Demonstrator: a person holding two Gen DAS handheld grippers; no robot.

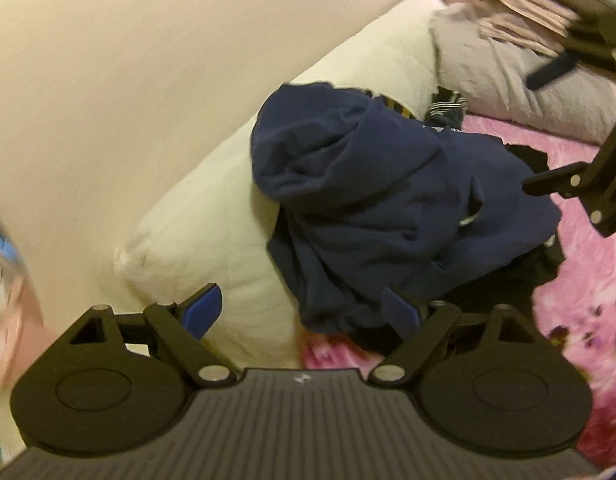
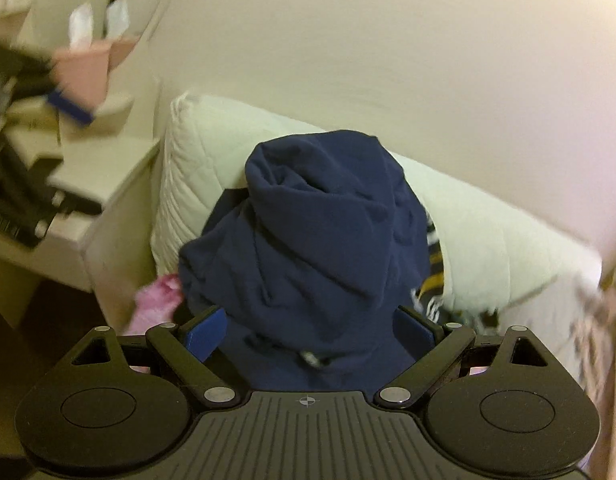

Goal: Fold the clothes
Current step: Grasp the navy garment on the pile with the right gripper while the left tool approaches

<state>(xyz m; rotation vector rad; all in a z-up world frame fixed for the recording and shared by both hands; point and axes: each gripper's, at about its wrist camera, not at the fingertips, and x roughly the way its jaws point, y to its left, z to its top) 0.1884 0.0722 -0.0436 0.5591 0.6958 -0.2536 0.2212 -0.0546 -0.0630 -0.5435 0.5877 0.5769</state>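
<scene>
A: Where does the navy hoodie [image 1: 372, 200] lie?

B: It sits in a crumpled heap on the pink blanket [image 1: 580, 280], its upper folds leaning against the cream quilted pillow [image 1: 211, 248] that stands along the wall [image 1: 107, 60]. From the right wrist view the same hoodie [image 2: 320, 240] rises as a mound straight ahead, with a striped garment [image 2: 434, 276] peeking out at its right edge.

A: And the tongs?

B: The left gripper [image 1: 308, 312] is spread wide, blue pads apart, grasping nothing; the hoodie's lower edge lies between and just beyond its fingers. The right gripper [image 2: 312, 330] is likewise released, jaws wide, with hoodie cloth lying between the pads but not pinched.

A: Anything else nearby?

B: A grey cushion [image 1: 520, 80] lies at the far end of the blanket, and a pale bedside shelf [image 2: 103, 168] carries a pink tissue box [image 2: 83, 72]. Both views are blurred, so finer detail is hard to tell
</scene>
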